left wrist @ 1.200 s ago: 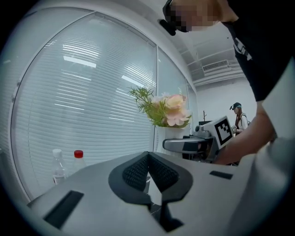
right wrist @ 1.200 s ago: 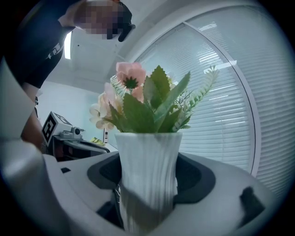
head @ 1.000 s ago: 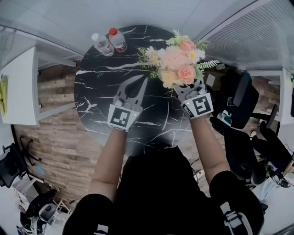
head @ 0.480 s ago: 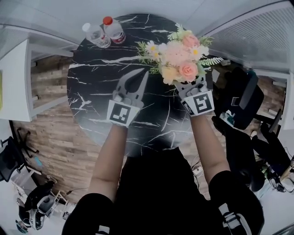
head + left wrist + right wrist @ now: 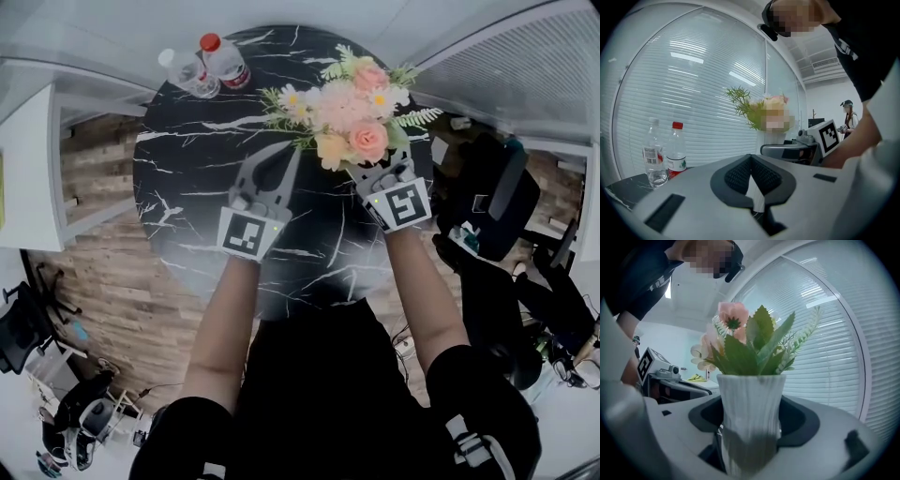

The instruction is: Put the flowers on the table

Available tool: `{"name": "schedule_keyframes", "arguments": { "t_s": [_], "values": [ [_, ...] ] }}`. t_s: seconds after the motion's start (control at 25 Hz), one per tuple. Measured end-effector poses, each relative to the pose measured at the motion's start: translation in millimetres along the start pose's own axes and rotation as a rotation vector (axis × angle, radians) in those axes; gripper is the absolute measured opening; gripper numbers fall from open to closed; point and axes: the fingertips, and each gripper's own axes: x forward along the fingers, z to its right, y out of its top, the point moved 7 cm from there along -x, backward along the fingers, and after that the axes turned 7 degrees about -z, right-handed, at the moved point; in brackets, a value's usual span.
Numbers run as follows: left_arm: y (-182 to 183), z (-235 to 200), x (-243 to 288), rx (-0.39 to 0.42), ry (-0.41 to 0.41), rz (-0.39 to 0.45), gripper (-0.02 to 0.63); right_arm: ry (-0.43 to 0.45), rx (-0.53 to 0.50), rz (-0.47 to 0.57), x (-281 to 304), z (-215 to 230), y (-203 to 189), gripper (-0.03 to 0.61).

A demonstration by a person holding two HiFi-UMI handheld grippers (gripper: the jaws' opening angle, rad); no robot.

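A bunch of pink, cream and white flowers point(image 5: 349, 111) with green sprigs stands in a ribbed white vase point(image 5: 750, 418). My right gripper point(image 5: 364, 165) is shut on the vase's body and holds it upright over the right part of the round black marble table point(image 5: 187, 187). Whether the vase's base touches the tabletop is hidden. My left gripper point(image 5: 287, 156) hovers over the middle of the table, just left of the flowers. Its pads point(image 5: 740, 174) meet with nothing between them. The left gripper view also catches the flowers point(image 5: 754, 112).
Two clear plastic bottles stand at the table's far left edge, one with a white cap point(image 5: 187, 73) and one with a red cap point(image 5: 223, 61). A black office chair point(image 5: 487, 206) sits close to the table's right side. A white desk point(image 5: 28, 169) stands to the left.
The head view has shifted a little. The right gripper with the vase has drifted slightly left over the table. The left gripper stays shut in about the same place.
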Motion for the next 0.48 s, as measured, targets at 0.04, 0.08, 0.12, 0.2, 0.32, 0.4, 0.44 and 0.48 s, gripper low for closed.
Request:
{"name": "schedule_keyframes", "arguments": {
  "t_s": [0.04,0.08,0.12,0.2,0.32,0.4,0.44,0.48],
  "values": [
    [1,1,0,0.002,-0.001,0.0,0.012,0.003,0.001,-0.008,0,0,0,0.337],
    [3,2,-1,0.004,-0.001,0.0,0.012,0.008,0.006,-0.014,1,-1,1,0.337],
    [5,3,-1,0.007,-0.002,0.003,0.012,0.014,0.012,-0.021,1,-1,1,0.337],
    [10,4,-4,0.012,0.0,0.005,0.012,0.02,0.017,-0.043,-1,0,-1,0.337],
    [16,6,-10,0.013,0.002,0.001,0.012,0.009,0.028,-0.064,-7,1,-1,0.339],
    [20,9,-15,0.018,0.001,0.0,0.012,0.001,0.038,-0.072,-14,1,2,0.342],
    [22,10,-18,0.022,-0.001,-0.001,0.012,-0.002,0.043,-0.077,-18,1,4,0.344],
    [25,12,-21,0.026,-0.003,-0.002,0.012,-0.006,0.045,-0.081,-23,0,5,0.345]
  ]
}}
